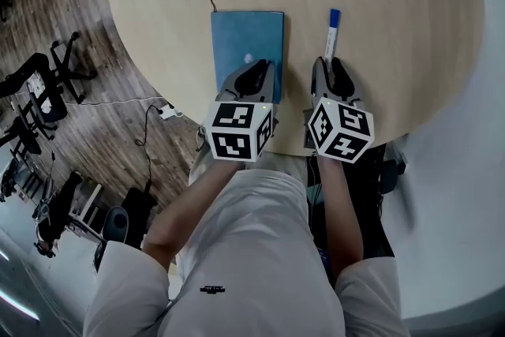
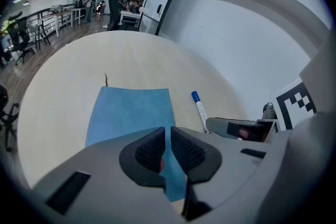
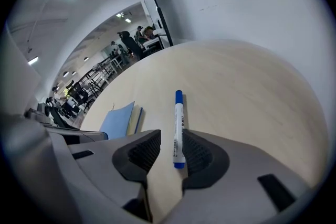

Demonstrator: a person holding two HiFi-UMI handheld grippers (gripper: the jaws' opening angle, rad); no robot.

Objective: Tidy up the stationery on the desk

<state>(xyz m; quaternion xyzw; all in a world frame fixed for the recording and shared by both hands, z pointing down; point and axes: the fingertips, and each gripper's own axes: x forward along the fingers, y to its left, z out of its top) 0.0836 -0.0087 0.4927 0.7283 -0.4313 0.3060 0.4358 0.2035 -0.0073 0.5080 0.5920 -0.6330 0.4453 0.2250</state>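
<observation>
The blue notebook lies flat on the bench, and the marker lies near it on the right. The left gripper stands over the notebook's near end with its jaws almost together. The right gripper is open around the marker's near end. The marker looks light, hard and smooth, so it may roll; I would take it at mid-barrel. The notebook looks thin and bendable.

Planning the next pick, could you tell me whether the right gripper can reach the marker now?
Probably yes: the marker lies between the open jaws of the right gripper, nothing blocking.
</observation>
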